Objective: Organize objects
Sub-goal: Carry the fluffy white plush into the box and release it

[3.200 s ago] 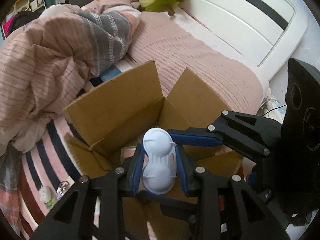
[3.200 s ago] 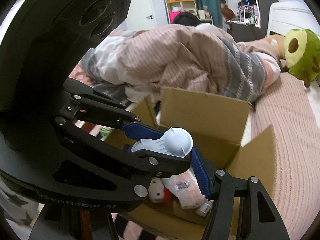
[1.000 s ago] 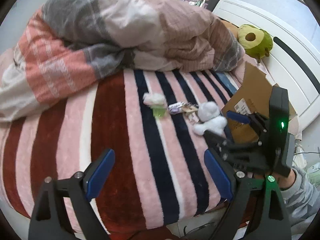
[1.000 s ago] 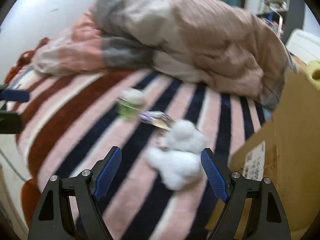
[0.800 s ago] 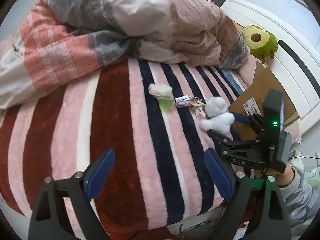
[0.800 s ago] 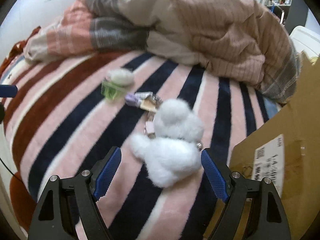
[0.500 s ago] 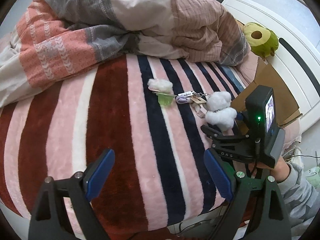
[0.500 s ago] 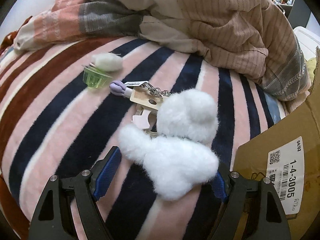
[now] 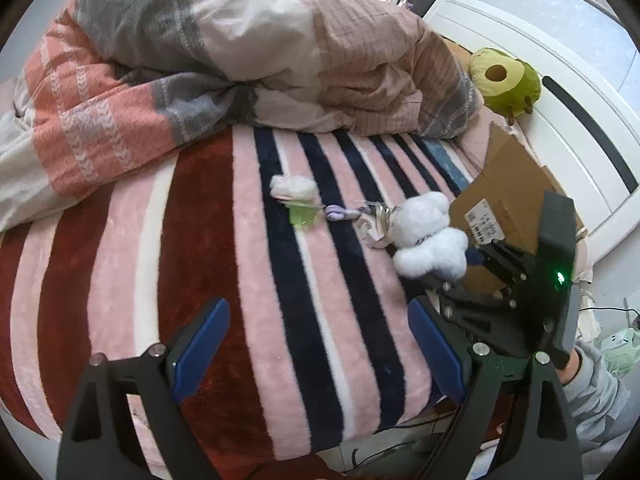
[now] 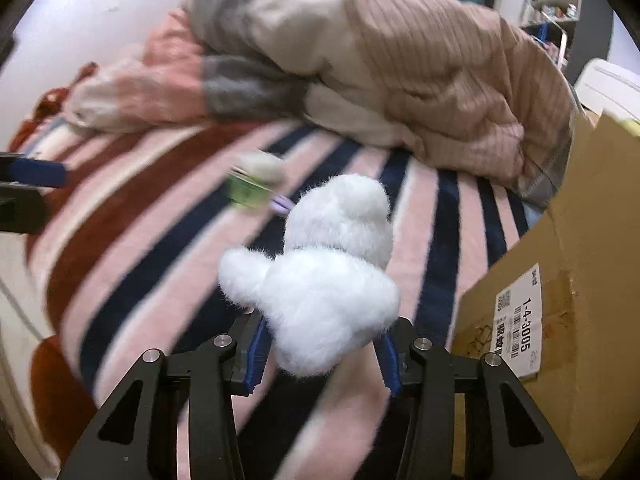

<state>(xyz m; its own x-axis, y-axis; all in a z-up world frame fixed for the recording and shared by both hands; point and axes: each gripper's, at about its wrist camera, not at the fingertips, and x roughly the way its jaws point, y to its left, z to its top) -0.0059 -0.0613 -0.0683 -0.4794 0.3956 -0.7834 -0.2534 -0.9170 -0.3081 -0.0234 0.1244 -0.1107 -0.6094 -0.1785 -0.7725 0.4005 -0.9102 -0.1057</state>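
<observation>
The right gripper pinches the white plush toy by its lower body, at center frame in the right wrist view. The cardboard box stands just beside it at right. The left gripper is spread wide with nothing between its fingers, low in its own frame above the striped blanket. Up-frame lie a small green toy and a keychain bundle. The duvet fills the upper frame.
</observation>
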